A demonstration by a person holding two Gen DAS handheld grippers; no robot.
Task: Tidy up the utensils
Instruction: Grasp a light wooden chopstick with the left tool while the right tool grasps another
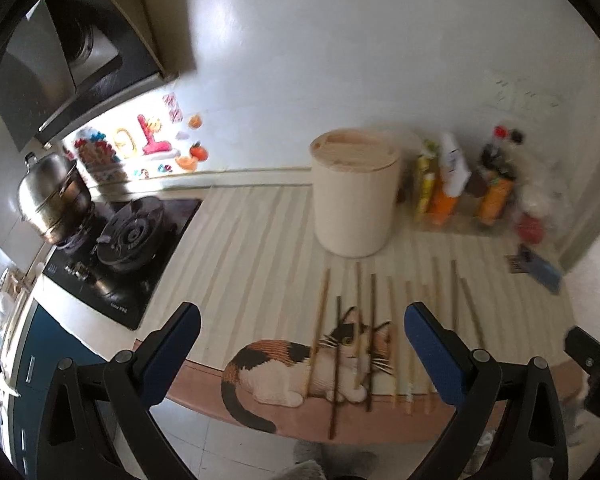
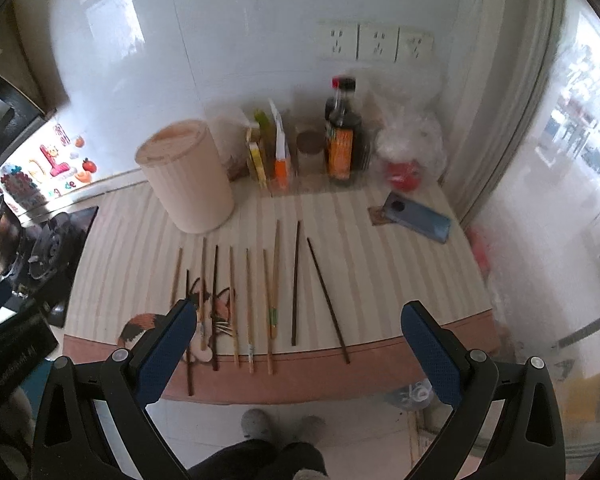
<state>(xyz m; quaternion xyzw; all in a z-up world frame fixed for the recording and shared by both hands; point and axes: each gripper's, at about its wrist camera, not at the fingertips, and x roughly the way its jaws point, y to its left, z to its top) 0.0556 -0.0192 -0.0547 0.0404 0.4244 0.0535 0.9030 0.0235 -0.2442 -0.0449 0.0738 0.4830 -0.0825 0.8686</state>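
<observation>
Risks first, widest to narrowest.

1. Mat (image 2: 364, 240), striped, with a cat picture; its brown front strip reaches the counter edge. The chopsticks (image 2: 252, 300) lie in a loose row on it, near-parallel, ends pointing toward us, several tips on the brown strip and at least one seemingly past the edge. We judge a careless sweep could push one off onto the floor.

2. Cream canister (image 2: 186, 176), lidded, standing just behind the row. If it is the intended holder, the lid blocks it; we cannot tell whether it lifts off. A high reach over the sticks could knock it.

3. Left gripper (image 1: 302, 354): jaws spread wide, holding nothing, hovering above the cat picture and the left sticks.

4. Right gripper (image 2: 298, 354): likewise wide apart and empty, above the front edge.

5. Thin sticks lying close together: we judge a pinch could catch two at once, or roll one aside.

Surroundings, same order.

6. Stove (image 1: 120, 248), at the left, with a steel pot (image 1: 52, 200) on the far burner; well apart from the row.

7. Bottles and cartons (image 2: 300, 148), clustered by the wall behind the canister.

8. Clear bag (image 2: 408, 152) with something red inside, right of the bottles.

9. Phone (image 2: 418, 218), flat on the mat's right corner, clear of the sticks.
</observation>
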